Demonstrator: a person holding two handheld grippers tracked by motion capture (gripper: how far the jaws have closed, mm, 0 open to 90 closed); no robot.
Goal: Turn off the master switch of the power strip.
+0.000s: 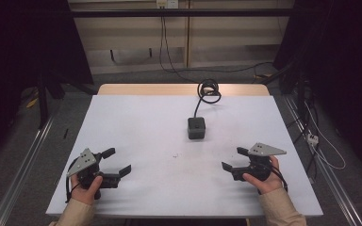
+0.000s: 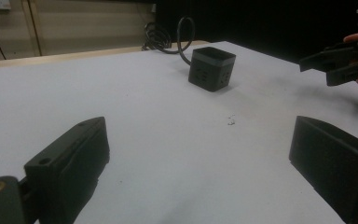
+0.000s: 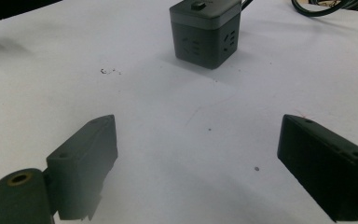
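A dark grey cube-shaped power socket (image 1: 196, 127) stands upright on the white table top (image 1: 146, 122), a little beyond the middle. Its black cable (image 1: 206, 92) runs back to a coil at the far edge. The cube (image 2: 211, 68) has outlet holes on its sides (image 3: 205, 36). My left gripper (image 1: 116, 161) rests near the front left, open, nothing between its jaws. My right gripper (image 1: 234, 159) sits near the front right, open and empty, pointing left. The right gripper (image 2: 335, 65) also appears far right in the left gripper view. Both are well short of the cube.
A few small dark specks (image 1: 174, 156) lie on the white surface between the grippers. A wooden strip (image 1: 146, 89) edges the table's far side. Metal rails (image 1: 21, 165) run along the floor on both sides, and loose cables (image 1: 318, 141) lie right of the table.
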